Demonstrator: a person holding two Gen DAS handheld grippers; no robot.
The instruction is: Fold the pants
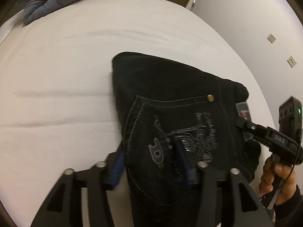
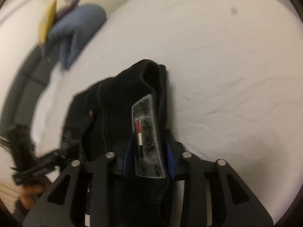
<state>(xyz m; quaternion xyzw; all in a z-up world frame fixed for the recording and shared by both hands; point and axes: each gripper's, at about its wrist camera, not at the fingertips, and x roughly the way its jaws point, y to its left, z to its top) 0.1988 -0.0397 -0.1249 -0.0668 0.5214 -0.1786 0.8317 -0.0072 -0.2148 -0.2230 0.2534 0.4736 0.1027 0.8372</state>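
Black jeans (image 1: 170, 98) lie folded into a compact bundle on the white bed (image 1: 56, 75), back pocket with grey embroidery facing up. My left gripper (image 1: 151, 162) has its blue-padded fingers around the near edge of the bundle, at the pocket. My right gripper (image 2: 149, 151) has its fingers closed on the waistband with the grey leather patch (image 2: 147, 132). In the left wrist view the right gripper (image 1: 244, 124) pinches the waistband edge by the label. The jeans also show in the right wrist view (image 2: 117, 94).
A blue-grey folded quilt (image 1: 51, 1) lies at the far corner of the bed; it also shows in the right wrist view (image 2: 75, 30) beside a yellow item (image 2: 47, 20). A white wall (image 1: 255, 19) with sockets runs along the right. A dark bed frame (image 2: 24, 87) edges the left.
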